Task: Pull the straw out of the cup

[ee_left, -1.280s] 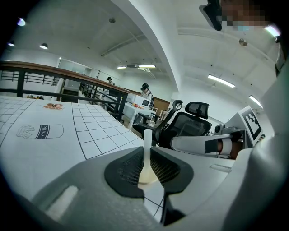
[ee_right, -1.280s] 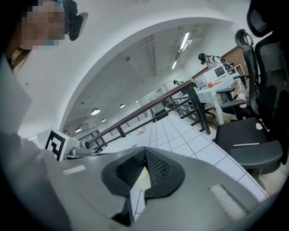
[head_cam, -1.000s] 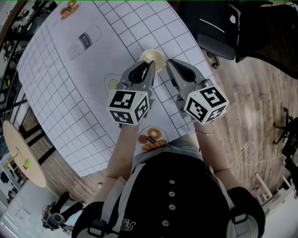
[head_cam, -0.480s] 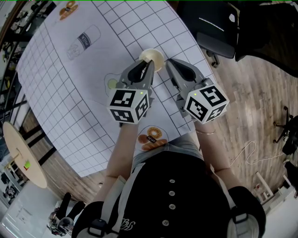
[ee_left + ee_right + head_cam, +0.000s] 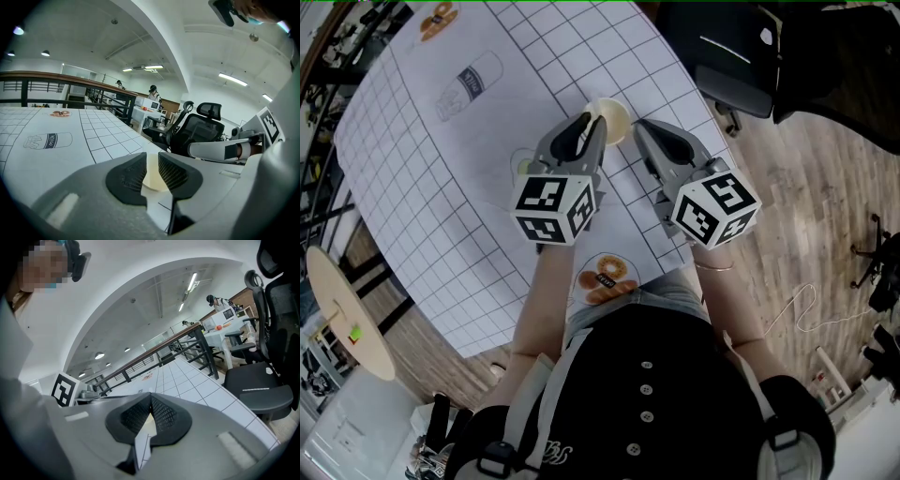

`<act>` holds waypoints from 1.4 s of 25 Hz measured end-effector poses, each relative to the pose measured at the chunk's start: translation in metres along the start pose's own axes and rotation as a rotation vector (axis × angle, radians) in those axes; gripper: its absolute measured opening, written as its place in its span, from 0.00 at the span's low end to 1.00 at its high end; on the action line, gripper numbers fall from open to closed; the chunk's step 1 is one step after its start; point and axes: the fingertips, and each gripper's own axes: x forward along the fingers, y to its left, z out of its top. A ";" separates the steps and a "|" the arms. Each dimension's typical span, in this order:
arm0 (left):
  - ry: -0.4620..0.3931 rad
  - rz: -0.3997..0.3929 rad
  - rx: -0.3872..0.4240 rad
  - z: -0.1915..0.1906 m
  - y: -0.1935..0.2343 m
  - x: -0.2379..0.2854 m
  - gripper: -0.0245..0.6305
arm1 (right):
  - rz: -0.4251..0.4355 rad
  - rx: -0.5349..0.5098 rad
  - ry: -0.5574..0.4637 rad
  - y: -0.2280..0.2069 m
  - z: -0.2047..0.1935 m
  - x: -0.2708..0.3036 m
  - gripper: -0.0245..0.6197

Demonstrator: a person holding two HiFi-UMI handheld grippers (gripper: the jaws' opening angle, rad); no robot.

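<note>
A cream cup (image 5: 615, 116) stands on the white gridded table mat (image 5: 441, 187), near the table's right edge. No straw shows in any view. My left gripper (image 5: 592, 124) reaches the cup's near left side. In the left gripper view the cup (image 5: 151, 182) shows through the narrow gap of the left gripper (image 5: 152, 164), whose jaws hold nothing. My right gripper (image 5: 639, 125) sits just right of the cup. In the right gripper view the pads of the right gripper (image 5: 150, 401) meet at their tips with nothing in them.
The mat carries printed pictures: a milk bottle (image 5: 469, 82), a green circle (image 5: 526, 169), a doughnut (image 5: 607, 279). A black office chair (image 5: 736, 56) stands beyond the table's right edge on the wood floor. A round wooden tabletop (image 5: 342, 319) lies at the lower left.
My left gripper has shifted a little left and forward alongside the cup. The right gripper and the cup have not moved.
</note>
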 end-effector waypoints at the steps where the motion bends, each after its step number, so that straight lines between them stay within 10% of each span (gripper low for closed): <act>1: -0.002 0.002 0.000 0.000 0.000 0.000 0.16 | -0.001 0.001 -0.001 0.000 0.000 0.000 0.04; 35: -0.224 -0.130 0.071 0.069 -0.045 -0.118 0.16 | -0.001 -0.125 -0.161 0.090 0.045 -0.061 0.04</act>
